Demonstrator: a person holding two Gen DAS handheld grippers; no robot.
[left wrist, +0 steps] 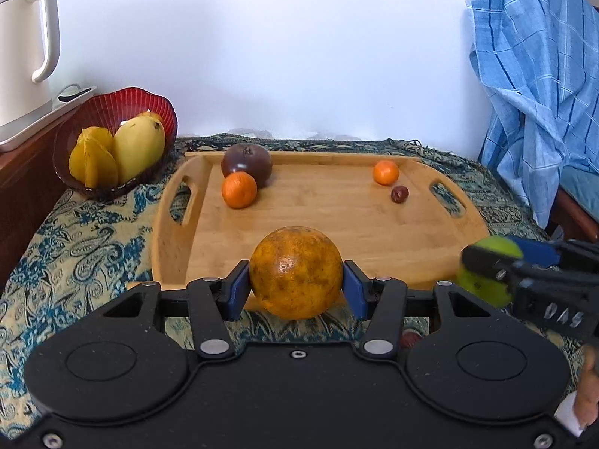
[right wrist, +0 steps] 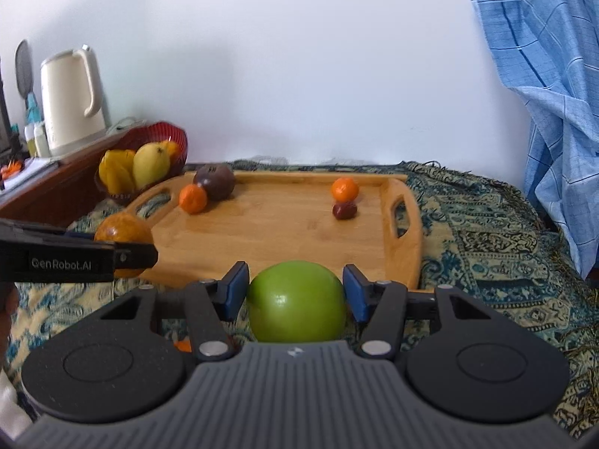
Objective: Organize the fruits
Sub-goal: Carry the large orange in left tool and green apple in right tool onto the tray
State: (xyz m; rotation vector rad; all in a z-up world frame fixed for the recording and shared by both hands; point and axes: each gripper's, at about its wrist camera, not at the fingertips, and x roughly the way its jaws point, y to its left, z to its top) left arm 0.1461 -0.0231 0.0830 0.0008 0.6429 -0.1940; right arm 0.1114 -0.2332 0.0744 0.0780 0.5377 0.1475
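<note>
My left gripper [left wrist: 295, 286] is shut on a large mottled orange [left wrist: 295, 269], its blue pads pressing both sides, just above the near edge of the wooden tray [left wrist: 337, 224]. My right gripper [right wrist: 295, 293] is shut on a green apple [right wrist: 295, 303] near the tray's front right corner. In the left wrist view the apple [left wrist: 483, 284] shows at the right edge. On the tray lie a dark purple fruit [left wrist: 247, 164], two small oranges [left wrist: 239, 189] [left wrist: 386, 172] and a small dark red fruit [left wrist: 400, 194].
A red bowl [left wrist: 149, 101] with a mango [left wrist: 138, 146] and starfruit [left wrist: 93, 161] stands left of the tray. Behind it a white kettle [left wrist: 22, 56] sits on a wooden ledge. A blue checked cloth [left wrist: 535, 93] hangs at the right. A patterned cloth [right wrist: 486, 243] covers the table.
</note>
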